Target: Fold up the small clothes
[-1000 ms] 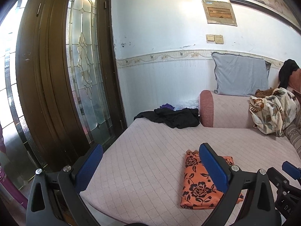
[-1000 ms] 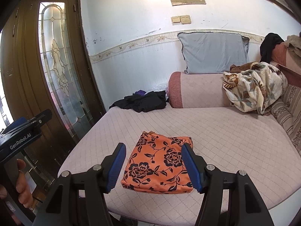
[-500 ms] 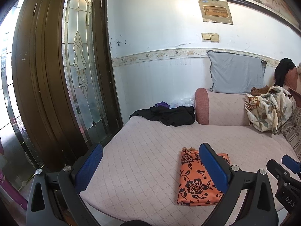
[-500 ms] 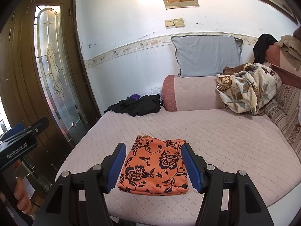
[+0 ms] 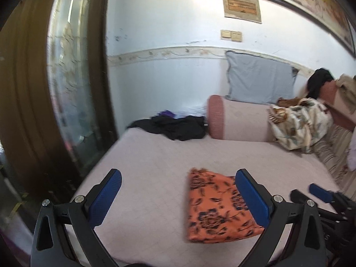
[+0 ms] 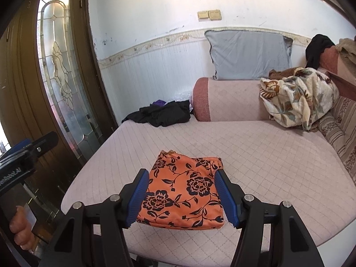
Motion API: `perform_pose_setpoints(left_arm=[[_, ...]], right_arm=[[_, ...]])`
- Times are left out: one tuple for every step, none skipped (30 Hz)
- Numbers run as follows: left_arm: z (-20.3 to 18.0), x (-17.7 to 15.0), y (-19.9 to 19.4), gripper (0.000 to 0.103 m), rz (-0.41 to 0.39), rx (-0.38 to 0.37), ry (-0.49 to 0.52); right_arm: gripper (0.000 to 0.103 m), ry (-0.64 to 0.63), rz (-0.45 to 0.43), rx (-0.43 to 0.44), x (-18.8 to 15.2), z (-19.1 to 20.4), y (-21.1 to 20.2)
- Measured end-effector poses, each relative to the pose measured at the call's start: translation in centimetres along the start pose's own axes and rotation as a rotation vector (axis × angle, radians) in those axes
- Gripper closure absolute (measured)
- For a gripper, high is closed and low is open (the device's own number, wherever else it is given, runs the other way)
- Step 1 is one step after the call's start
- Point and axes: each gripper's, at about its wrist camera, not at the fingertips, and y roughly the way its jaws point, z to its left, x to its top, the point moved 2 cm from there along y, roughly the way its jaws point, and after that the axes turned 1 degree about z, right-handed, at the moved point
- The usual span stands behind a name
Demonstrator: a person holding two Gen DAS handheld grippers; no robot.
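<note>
While both tongs (image 5: 176, 194) (image 6: 180, 197) gape empty, the folded orange cloth (image 6: 183, 192) lies flat, its long axis running toward the far wall.

Left black two-finger gripper with blue ribbed pads (image 5: 176, 194): jaws spread wide, nothing between the pads, pointing forward and tilted down

Right black two-finger gripper with blue ribbed pads (image 6: 181, 197): jaws parted, pads clear of any contact, tilted down

Person's bare hand (image 6: 21, 231): at 8 o'clock in the right wrist view, wrapped on the left gripper's handle
</note>
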Motion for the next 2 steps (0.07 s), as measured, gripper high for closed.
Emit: perform_pose_setpoints(left_arm=[[-0.06, 0.06, 0.91, 0.001, 0.002, -0.016, -0.011], [-0.05, 0.12, 1.81, 0.001, 0.007, -0.018, -0.021]], right_arm=[[0.038, 0.004, 0.004, 0.001, 0.11, -0.38, 0.49], [0.038, 0.012, 0.008, -0.004, 0.33, -1.05, 1.15]])
